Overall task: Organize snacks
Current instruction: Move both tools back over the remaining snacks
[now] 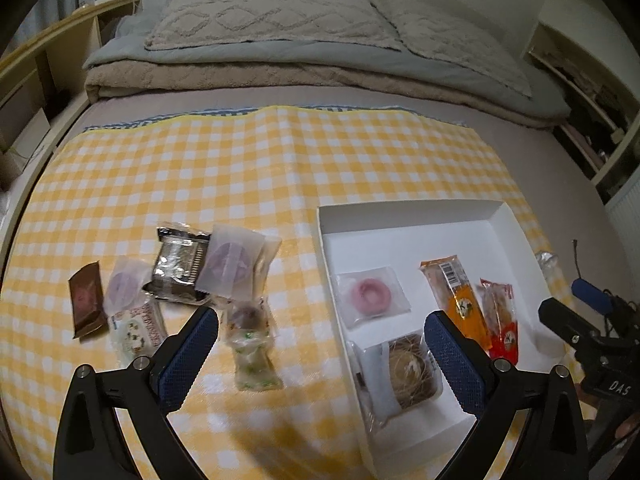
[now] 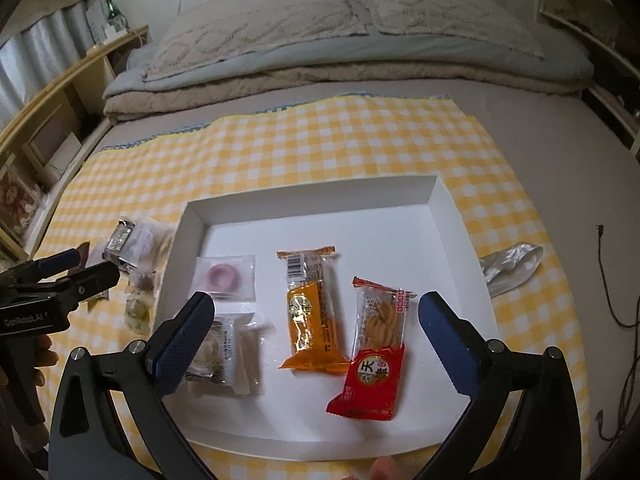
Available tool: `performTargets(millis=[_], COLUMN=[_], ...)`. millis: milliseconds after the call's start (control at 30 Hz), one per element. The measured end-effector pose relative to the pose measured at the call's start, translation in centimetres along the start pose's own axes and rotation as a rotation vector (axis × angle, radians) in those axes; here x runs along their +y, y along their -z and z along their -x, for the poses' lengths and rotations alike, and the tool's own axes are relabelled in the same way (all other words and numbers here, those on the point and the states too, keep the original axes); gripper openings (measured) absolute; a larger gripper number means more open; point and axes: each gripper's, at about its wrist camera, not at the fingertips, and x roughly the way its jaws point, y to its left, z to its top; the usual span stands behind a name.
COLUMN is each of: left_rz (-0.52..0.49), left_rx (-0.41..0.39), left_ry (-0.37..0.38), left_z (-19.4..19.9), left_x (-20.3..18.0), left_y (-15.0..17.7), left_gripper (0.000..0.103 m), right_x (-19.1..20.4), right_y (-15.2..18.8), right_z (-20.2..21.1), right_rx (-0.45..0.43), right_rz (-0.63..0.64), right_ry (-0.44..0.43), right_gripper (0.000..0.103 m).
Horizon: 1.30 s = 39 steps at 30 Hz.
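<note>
A white box [image 1: 400, 216] [image 2: 312, 192] lies on a yellow checked cloth. In it are a pink ring sweet [image 1: 370, 294] [image 2: 224, 274], an orange packet [image 1: 460, 300] [image 2: 312, 320], a red twist-snack packet [image 1: 500, 324] [image 2: 376, 352] and a brown nest-like cake [image 1: 408, 372] [image 2: 216, 348]. Left of the box lies a pile of snacks: a brown bar [image 1: 86, 300], two purple sweets [image 1: 228, 260], a dark foil pack [image 1: 180, 268], a clear green-print bag [image 1: 252, 348]. My left gripper [image 1: 320, 332] is open and empty, above the box's left wall. My right gripper [image 2: 316, 316] is open and empty above the box.
The cloth [image 1: 280, 160] covers a bed with folded blankets and pillows [image 1: 280, 40] at the far end. A crumpled clear wrapper [image 2: 512, 264] lies right of the box. Shelves [image 1: 36, 80] stand left of the bed. A thin cable [image 2: 608, 280] runs at the right.
</note>
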Motion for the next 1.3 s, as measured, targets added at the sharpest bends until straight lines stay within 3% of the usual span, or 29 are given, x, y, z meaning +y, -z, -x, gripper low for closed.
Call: performTargets(millis=[367,433,600,833,1000,1233,1300], left_rz=[0.009,0.027,0.098,0.167,0.221,0.311,0.337], left_rx=[0.012,0.009,0.000,-0.007,0.011,0.075,0.098], left_ry=[-0.001,0.027,0.032,-0.023,-0.070,-0.123,-0.124], left_z=[4.9,5.9,8.2,10.2,9.9,6.8,5.5], left_x=[2.7,3.6,6.7,11.2,13.9,17.0,17.4], left_y=[1.5,1.6,1.9,2.7,3.1,2.7,2.5], left_gripper=[0.103,0.103,0.103,0.103,0.103,0.095,0.093], right_x=[2.3,2.8,5.2,9.6,12.9,17.3,18.3], right_y=[-0.1,-0.1,-0.2,-0.1,-0.3,0.3,0.5], right_z=[2.6,2.7,2.8,1.8,0.3,-4.2,-5.4], right_rx=[0.001,0.004,0.022,0.027,0.056,0.132,0.155], right_rz=[-0.008,-0.008,0.001,0.066,0.091,0.125,0.139], right_ry=[0.024,0.020,-0.038,-0.092,-0.144,-0.166,-0.182], right_gripper=[0.103,0.103,0.103,0.103,0.103,0.101,0.090])
